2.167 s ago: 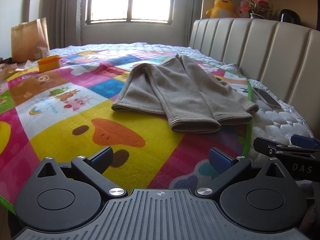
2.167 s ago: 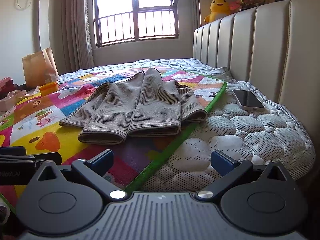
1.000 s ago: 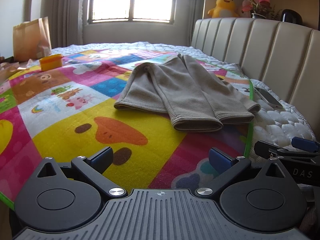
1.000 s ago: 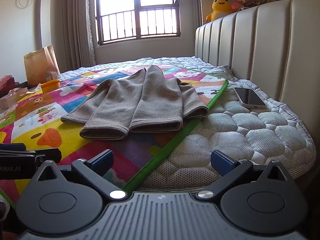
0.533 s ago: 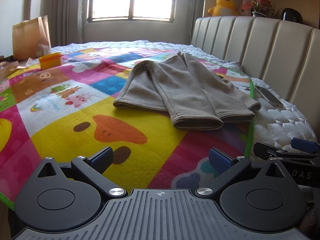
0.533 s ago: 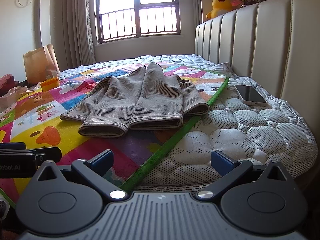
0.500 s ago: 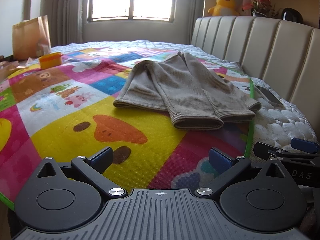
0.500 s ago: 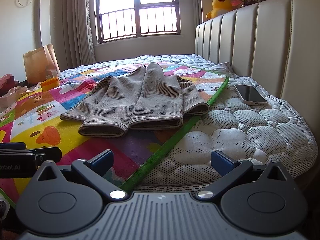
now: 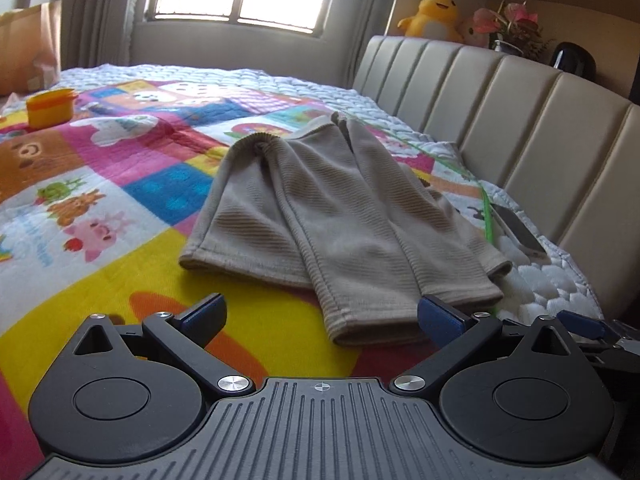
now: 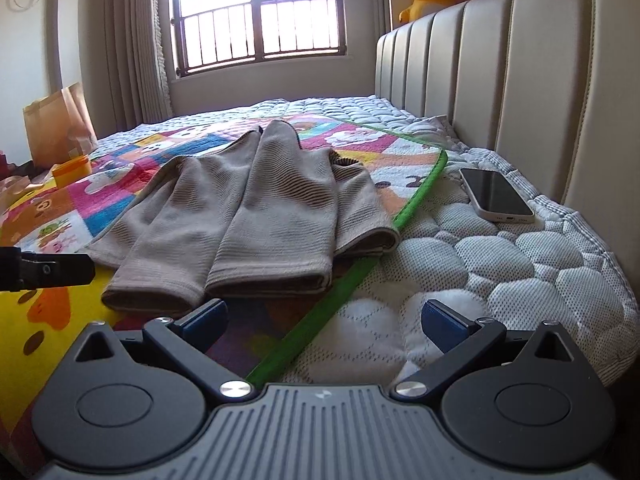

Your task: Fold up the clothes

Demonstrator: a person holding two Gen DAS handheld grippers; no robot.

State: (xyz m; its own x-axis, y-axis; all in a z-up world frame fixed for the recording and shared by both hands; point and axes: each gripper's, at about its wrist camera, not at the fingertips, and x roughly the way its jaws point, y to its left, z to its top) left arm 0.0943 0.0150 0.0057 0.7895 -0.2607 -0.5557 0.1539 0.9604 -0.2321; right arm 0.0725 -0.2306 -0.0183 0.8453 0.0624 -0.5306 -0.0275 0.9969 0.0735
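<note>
A beige ribbed garment (image 9: 340,216) lies folded lengthwise on the colourful play mat (image 9: 120,184), its hem ends pointing at me. My left gripper (image 9: 320,316) is open just short of the nearest hem, nothing between its fingers. In the right wrist view the same beige garment (image 10: 256,216) lies ahead, and my right gripper (image 10: 324,316) is open close before its hems, over the mat's green border (image 10: 360,276). The left gripper's finger (image 10: 52,270) shows at the left edge there.
A phone (image 10: 496,196) rests on the quilted mattress (image 10: 500,264) beside the padded headboard (image 10: 520,80). An orange tub (image 9: 50,108) and a paper bag (image 10: 60,128) stand at the far left of the bed. The mattress edge drops off at the right.
Both grippers have moved forward toward the garment's near hems, which now look larger and closer. Both stay open; the garment has not moved.
</note>
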